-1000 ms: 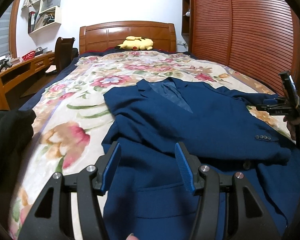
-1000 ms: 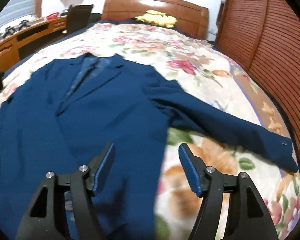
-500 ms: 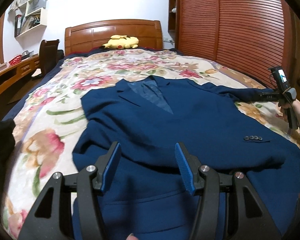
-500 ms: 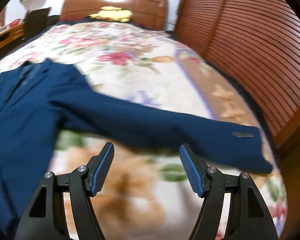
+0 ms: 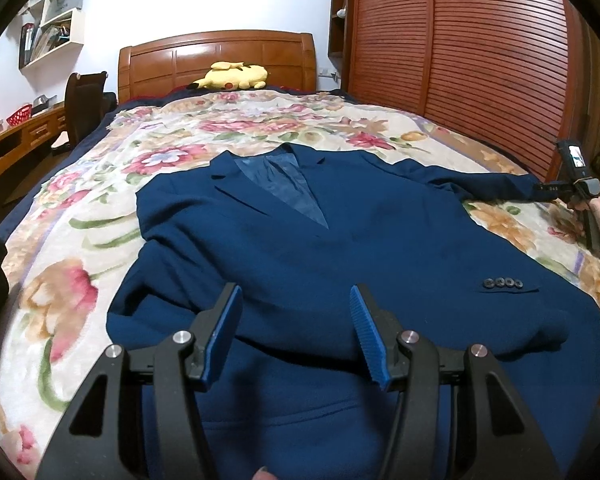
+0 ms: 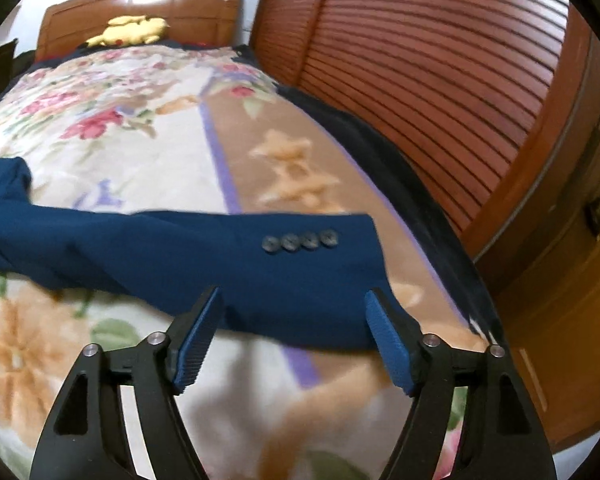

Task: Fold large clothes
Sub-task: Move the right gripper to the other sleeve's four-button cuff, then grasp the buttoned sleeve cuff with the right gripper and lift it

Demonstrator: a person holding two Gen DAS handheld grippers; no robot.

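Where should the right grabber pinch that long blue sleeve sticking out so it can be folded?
Probably the cuff end of the sleeve, just past the four buttons. It lies flat and stretched out on the floral bedspread, its end free and nearest the right gripper, whose jaws have just been opening and are not yet closed on the cloth. Come from the near edge, one finger sliding under the cuff.

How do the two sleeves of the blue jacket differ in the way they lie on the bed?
The left sleeve is folded across the jacket front, cuff buttons facing up; the right sleeve is stretched straight out sideways over the flowered blanket. The left sleeve rests on cloth of the jacket itself; the right sleeve's cuff lies near the bed's edge, just ahead of the open right gripper. Both sleeves show four dark buttons.
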